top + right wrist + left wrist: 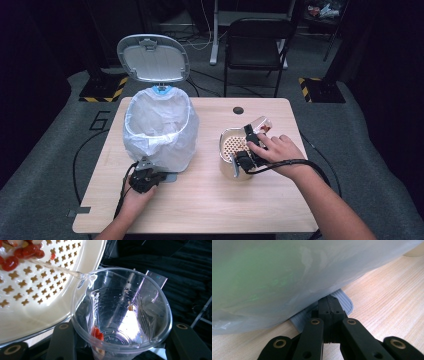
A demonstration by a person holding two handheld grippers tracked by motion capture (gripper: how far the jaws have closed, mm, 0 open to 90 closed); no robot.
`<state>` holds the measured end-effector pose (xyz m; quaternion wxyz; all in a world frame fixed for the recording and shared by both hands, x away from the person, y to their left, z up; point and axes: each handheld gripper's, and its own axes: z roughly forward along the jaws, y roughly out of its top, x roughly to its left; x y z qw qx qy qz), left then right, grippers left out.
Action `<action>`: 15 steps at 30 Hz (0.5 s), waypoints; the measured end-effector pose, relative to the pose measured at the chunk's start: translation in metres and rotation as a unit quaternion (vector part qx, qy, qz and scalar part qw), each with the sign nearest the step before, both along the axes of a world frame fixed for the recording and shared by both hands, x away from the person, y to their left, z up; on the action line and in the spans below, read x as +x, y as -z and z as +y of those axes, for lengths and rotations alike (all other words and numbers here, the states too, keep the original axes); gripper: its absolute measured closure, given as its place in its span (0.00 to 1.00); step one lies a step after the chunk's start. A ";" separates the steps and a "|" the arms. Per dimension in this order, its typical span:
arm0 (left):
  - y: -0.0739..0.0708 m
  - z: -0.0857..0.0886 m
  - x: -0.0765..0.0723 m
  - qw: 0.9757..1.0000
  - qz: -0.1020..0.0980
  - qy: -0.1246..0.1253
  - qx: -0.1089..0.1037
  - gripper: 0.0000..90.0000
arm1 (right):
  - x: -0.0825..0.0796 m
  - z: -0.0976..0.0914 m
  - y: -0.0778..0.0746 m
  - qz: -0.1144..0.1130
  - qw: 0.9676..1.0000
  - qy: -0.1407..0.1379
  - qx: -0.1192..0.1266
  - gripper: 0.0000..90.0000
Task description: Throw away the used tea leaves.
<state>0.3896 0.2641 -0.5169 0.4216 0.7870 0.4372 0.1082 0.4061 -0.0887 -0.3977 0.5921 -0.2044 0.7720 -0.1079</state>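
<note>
I can read one mark — a large pale "6" on the grey floor mat (100, 121), just off the table's (210, 200) far-left corner. The embossed lettering in the clear cup's (122, 315) base is too small for me to make out.

The high view is soft and grainy: the table (210, 200) is evenly lit, with darkness closing in from nine and three o'clock. In the left gripper view the bin liner (287, 277) blurs, perhaps too close. Glare whitens the plastic cup (122, 315) toward six o'clock.
</note>
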 end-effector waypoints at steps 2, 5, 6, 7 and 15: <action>0.000 0.000 0.000 1.000 0.000 0.000 -0.001 1.00 | 0.000 0.000 0.000 -0.004 1.000 -0.003 -0.002 0.51; 0.000 0.000 0.000 1.000 0.001 0.000 -0.001 1.00 | -0.001 0.001 0.001 -0.014 1.000 -0.008 -0.016 0.51; 0.000 0.000 0.000 1.000 0.001 0.000 -0.001 1.00 | -0.001 0.001 0.002 -0.013 1.000 -0.011 -0.018 0.51; 0.000 0.000 0.000 1.000 0.001 0.000 -0.001 1.00 | -0.002 0.000 0.003 -0.014 1.000 -0.009 -0.011 0.51; 0.000 0.000 0.000 1.000 0.001 0.000 -0.001 1.00 | -0.001 0.001 0.002 -0.015 1.000 -0.016 -0.023 0.52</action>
